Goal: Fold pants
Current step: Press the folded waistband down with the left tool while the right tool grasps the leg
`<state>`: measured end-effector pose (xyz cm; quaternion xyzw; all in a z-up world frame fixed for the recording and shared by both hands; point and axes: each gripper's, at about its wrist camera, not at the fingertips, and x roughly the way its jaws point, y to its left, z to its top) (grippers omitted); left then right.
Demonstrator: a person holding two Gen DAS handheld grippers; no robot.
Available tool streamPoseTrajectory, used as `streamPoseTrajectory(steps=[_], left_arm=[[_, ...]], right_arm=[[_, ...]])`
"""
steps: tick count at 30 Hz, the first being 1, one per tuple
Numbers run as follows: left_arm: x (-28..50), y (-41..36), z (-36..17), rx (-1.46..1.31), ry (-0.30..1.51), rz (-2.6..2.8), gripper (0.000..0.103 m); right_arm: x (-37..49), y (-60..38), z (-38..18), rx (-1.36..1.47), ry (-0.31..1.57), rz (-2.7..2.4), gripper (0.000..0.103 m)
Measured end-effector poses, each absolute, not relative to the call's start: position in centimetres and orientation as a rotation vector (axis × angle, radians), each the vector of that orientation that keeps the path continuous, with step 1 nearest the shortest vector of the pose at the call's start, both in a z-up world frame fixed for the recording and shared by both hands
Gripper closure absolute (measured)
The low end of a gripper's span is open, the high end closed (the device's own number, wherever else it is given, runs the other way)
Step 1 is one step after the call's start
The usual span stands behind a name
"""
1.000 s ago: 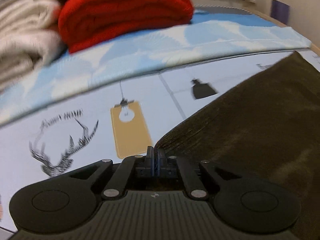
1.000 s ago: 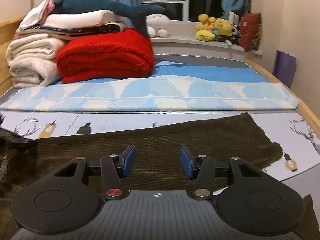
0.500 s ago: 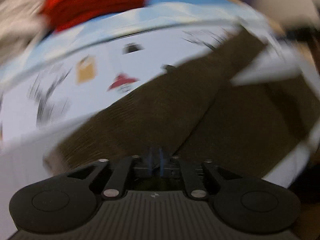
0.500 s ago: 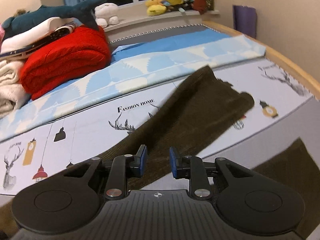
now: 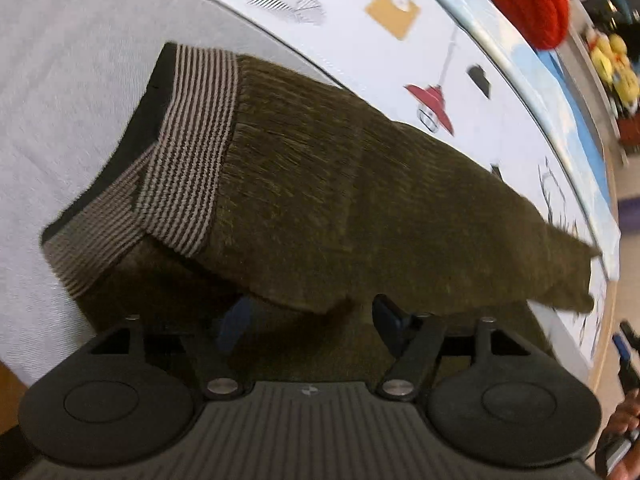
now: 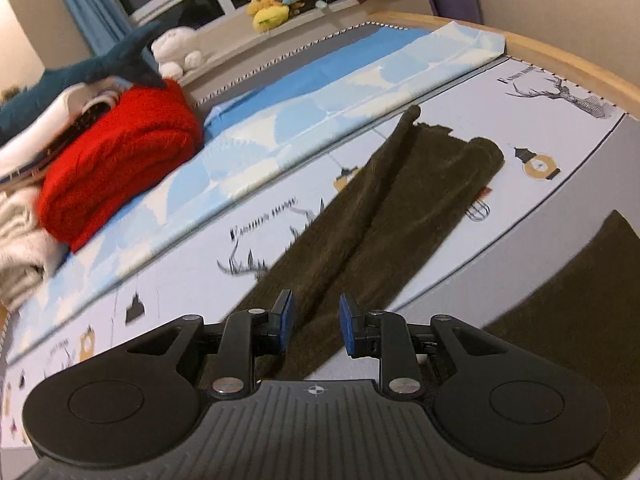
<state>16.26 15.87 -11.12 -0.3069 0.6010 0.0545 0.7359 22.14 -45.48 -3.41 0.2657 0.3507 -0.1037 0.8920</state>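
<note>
Corduroy-ish olive pants [image 6: 384, 216] lay on the printed bedsheet [image 6: 560, 120], one leg already flopped over the other. Long axis ran from the striped waistband [image 5: 192, 136], right in front of the left gripper [image 5: 310, 314], out to the cuffs up-right of the right gripper [image 6: 314, 322]. Both jaws were spread w/ nothing pinched, cloth just ahead of and under them. Imo left was nearer the waist, right nearer the legs.

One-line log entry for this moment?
step: first fold laid | pants: doubled on bed sheet | left gripper: open | right gripper: open
</note>
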Motion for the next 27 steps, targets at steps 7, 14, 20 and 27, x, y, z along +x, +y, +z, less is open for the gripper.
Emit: streamPoseTrajectory(steps=[7,14,20,27], left_arm=[[16.4,18.1,-10.2,-0.713,1.164,0.276,0.072],[17.0,17.8,-9.3,-0.707,1.101,0.289,0.077],[18.2,18.4,-10.6,-0.757,1.164,0.316,0.074],[18.6,18.3,-10.6,-0.706,1.188,0.307,0.077]], right_arm=[[25.4,-47.9,-7.3,0.697,0.755,-0.233,0.068],[30.4,-48.2,-12.2,0.775,0.8,-0.241,0.065],[33.6,-47.4,-16.0,0.785,0.862,-0.277,0.063],[35.8,-45.6,-15.7,0.671,0.813,-0.277,0.087]])
